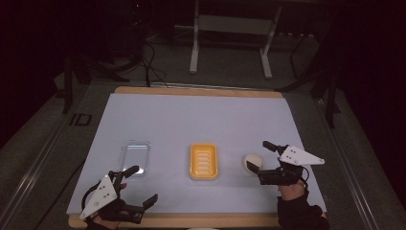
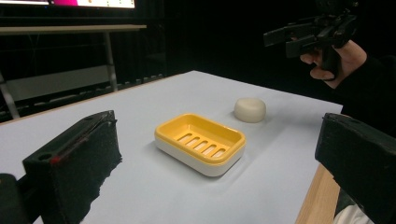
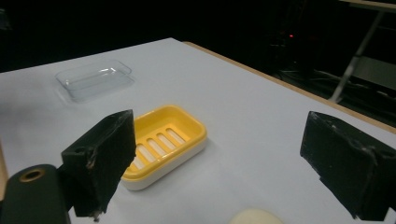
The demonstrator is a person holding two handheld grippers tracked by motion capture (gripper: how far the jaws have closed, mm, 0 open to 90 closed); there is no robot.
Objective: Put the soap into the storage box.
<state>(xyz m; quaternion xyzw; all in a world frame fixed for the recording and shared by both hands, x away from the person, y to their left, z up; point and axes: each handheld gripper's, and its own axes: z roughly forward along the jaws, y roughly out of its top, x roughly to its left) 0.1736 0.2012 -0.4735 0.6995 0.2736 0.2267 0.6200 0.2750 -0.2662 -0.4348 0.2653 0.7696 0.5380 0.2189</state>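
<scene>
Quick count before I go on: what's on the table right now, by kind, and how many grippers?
Yellow soap dish: 1
Clear plastic lid: 1
Cream soap bar: 1
Grippers: 2, the left gripper and the right gripper, both with jaws open and holding nothing
Total: 5, of which 3 lie on the table

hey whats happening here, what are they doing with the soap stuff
A person holds a two-jaw gripper in each hand over a table. The right gripper hangs open just above a round cream soap bar, not gripping it. The left gripper is open too, at the near edge, holding nothing. A yellow soap dish sits empty in the middle, with a clear plastic lid lying to its left. Nothing has been picked up yet.
</scene>
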